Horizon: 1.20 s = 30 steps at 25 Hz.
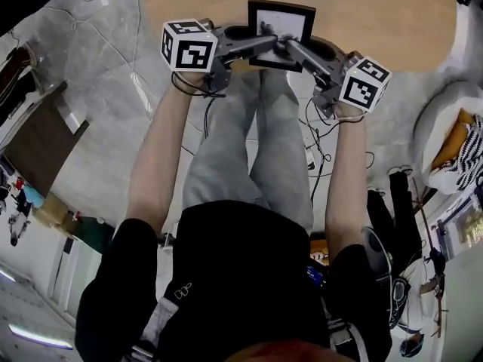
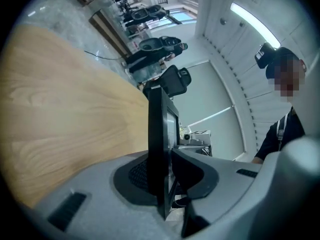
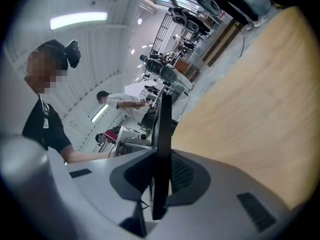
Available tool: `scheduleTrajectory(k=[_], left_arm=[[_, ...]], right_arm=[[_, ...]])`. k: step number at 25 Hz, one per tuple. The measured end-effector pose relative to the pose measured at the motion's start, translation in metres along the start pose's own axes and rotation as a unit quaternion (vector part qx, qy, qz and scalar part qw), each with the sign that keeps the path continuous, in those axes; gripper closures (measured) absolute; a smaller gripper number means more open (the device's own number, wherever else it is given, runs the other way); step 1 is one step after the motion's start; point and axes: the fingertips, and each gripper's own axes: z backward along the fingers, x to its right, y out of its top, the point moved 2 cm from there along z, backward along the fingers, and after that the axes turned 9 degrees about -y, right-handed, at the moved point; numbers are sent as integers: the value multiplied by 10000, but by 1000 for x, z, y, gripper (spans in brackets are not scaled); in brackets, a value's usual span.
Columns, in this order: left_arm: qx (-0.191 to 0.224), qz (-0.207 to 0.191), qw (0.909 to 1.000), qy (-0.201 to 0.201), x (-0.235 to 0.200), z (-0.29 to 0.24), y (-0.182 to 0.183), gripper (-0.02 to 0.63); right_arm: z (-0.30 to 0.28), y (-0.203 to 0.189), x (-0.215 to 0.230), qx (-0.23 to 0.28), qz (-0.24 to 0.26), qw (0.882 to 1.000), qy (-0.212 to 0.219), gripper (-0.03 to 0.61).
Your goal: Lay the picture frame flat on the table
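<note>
Gripping the picture frame (image 1: 281, 23) from both sides: the left gripper (image 1: 270, 44) and right gripper (image 1: 293, 50) are each clamped on its near, lower edge. In the head view their tips almost meet under the middle of the frame.

Left gripper view: the black frame sits edge-on between the two pads (image 2: 136, 174), both pressed against it. The jaws are only a narrow gap apart, just the thickness of the frame. Right gripper view shows the same: a thin black edge sandwiched between the jaws, no slack visible, and nothing else held.

The frame is black with a white mat and a small dark picture in the centre. It is over the wooden table (image 1: 377, 13), close to the table's near edge. Its glass side faces the person and its back faces the tabletop. It is not lying flat but is tilted up off the wood. No view shows whether any edge of it touches the table.

The table is light wood with a rounded near edge. It fills the left of the left gripper view and the right of the right gripper view.

A marker cube (image 1: 189, 45) is on the left gripper and another on the right, both nearer the person than the table edge. Bare forearms (image 1: 155, 157) reach forward, with grey trousers (image 1: 249, 142) between them. The grey marbled floor (image 1: 98, 81) lies below, with loose cables (image 1: 321, 153) beside the right leg.
</note>
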Motion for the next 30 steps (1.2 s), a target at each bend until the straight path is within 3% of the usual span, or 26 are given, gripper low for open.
scheduleTrajectory(k=[6, 10, 13, 15, 18, 26, 30], left_arm=[[-43, 51, 9999, 91, -47, 19, -16, 531], [-83, 146, 9993, 330, -53, 37, -23, 526], [172, 178, 9987, 444, -52, 53, -21, 546], [471, 125, 9976, 499, -51, 62, -19, 588], [778, 186, 9950, 603, -55, 70, -24, 597], [1026, 482, 9920, 554, -53, 52, -43, 598], [1092, 512, 9914, 500, -50, 42, -43, 601]], right_arm=[[-37, -24, 30, 53, -310, 9994, 129, 525], [-31, -11, 43, 513, -597, 9968, 162, 528], [-35, 12, 62, 669, -770, 9946, -200, 537], [-44, 19, 78, 488, -711, 9951, -475, 538], [-60, 21, 94, 164, -522, 9953, -795, 538], [-65, 17, 121, 200, -641, 9847, -1606, 538], [-60, 11, 133, 87, -241, 9727, -2305, 520]])
